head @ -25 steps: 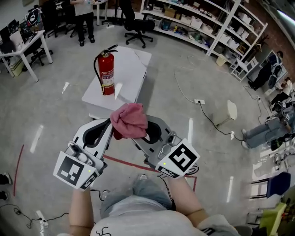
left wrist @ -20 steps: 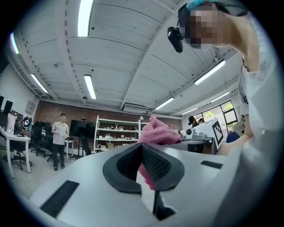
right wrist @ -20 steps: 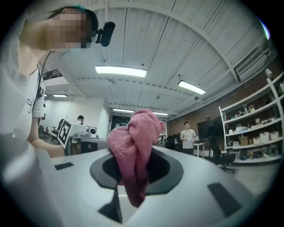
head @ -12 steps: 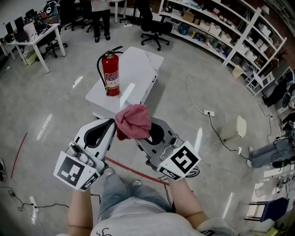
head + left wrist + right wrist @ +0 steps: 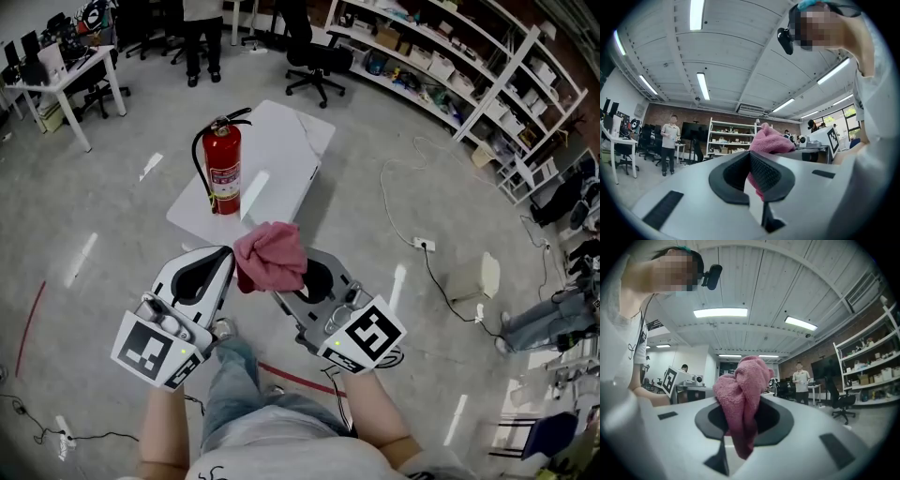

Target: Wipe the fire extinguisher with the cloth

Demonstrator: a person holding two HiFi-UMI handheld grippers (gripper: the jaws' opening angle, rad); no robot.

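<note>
Jaws of the right gripper (image 5: 743,422) are closed on the pink cloth (image 5: 740,394), which bunches up above the pads and hangs in a tail below. The left gripper (image 5: 757,180) is closed too, and seems to pinch only an edge of the wad. In the head view the cloth (image 5: 272,255) sits between the two gripper tips, well short of the fire extinguisher (image 5: 223,169) and not touching it.

The extinguisher stands upright near the edge of its low white table (image 5: 281,150). A firm sideways wipe could tip or slide it off. The left gripper's thin hold may slip once the cloth drags on the cylinder, and the loose tail could snag on the hose or handle.

Against the earlier frames the extinguisher looms larger and nearer, and the red floor line (image 5: 300,380) has dropped back toward the person's leg (image 5: 230,375). The person has stepped forward with both holds unchanged.
</note>
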